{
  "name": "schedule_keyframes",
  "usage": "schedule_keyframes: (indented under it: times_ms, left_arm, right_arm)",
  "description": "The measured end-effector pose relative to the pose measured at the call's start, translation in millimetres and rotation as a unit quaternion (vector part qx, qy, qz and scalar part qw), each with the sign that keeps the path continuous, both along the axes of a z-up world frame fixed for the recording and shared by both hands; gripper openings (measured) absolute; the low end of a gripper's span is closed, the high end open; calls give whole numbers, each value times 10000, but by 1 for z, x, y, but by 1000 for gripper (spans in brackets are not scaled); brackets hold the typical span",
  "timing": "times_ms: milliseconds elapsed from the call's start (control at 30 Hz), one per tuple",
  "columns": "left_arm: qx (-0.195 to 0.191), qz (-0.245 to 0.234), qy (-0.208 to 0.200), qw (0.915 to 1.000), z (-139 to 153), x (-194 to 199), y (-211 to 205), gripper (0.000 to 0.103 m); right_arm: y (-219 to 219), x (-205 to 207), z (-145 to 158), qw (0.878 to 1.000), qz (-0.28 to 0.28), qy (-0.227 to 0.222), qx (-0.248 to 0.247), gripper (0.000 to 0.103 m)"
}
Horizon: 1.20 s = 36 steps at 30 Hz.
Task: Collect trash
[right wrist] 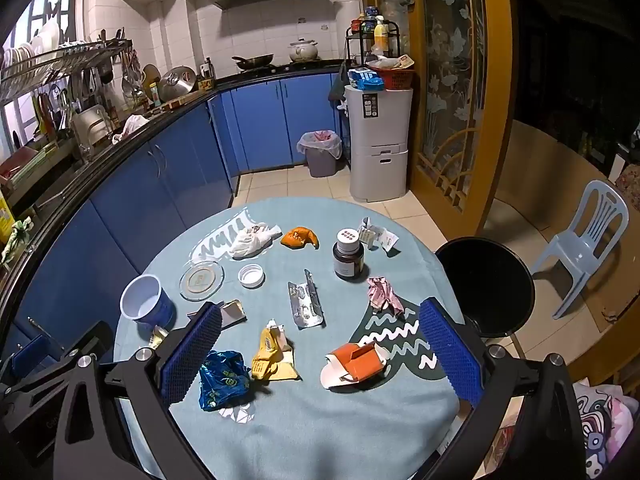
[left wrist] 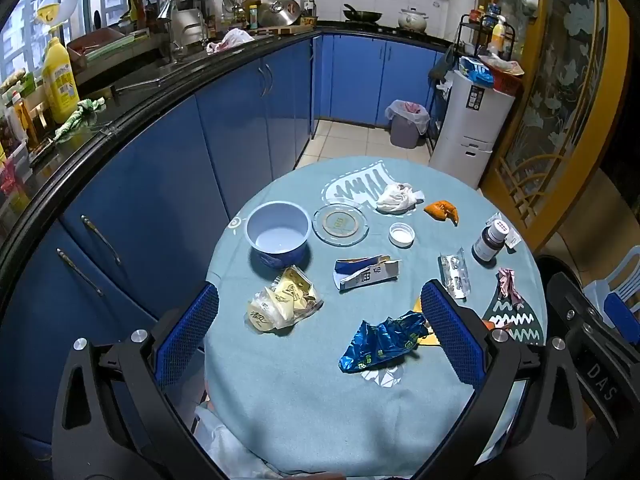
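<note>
Trash lies scattered on a round table with a light blue cloth [left wrist: 304, 400] [right wrist: 320, 432]. A crumpled blue foil wrapper [left wrist: 382, 344] [right wrist: 224, 378] lies near the front. A yellow wrapper [left wrist: 286, 304], a torn blue-white carton [left wrist: 366, 274], a blister pack [left wrist: 454, 274] [right wrist: 306, 300], a pink crumpled paper [left wrist: 508, 284] [right wrist: 384, 294], a white tissue [left wrist: 396, 198] [right wrist: 252, 240], an orange peel [left wrist: 442, 212] [right wrist: 300, 238] and a torn orange box [right wrist: 356, 364] lie around. My left gripper [left wrist: 320, 336] and right gripper [right wrist: 320, 360] hover open and empty above the table's front.
A blue bowl [left wrist: 278, 232] [right wrist: 146, 300], glass coaster [left wrist: 340, 224], white lid [left wrist: 402, 234] and brown bottle [left wrist: 490, 238] [right wrist: 349, 256] stand on the table. A black bin [right wrist: 492, 284] stands right of the table. A lined grey bin [left wrist: 406, 124] sits by the blue cabinets.
</note>
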<state>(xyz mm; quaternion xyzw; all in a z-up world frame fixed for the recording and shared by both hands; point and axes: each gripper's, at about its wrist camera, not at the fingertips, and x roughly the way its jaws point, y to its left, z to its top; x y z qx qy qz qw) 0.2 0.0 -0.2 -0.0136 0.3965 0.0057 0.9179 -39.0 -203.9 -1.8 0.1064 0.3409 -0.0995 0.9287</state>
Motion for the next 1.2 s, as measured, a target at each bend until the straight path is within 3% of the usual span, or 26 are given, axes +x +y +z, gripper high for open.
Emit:
schedule_keyframes:
  times_ms: [1200]
  left_arm:
    - [-51,1,9,10000,0,0,0,100]
  right_arm:
    - [1,1,1,10000,12,10,-8,96]
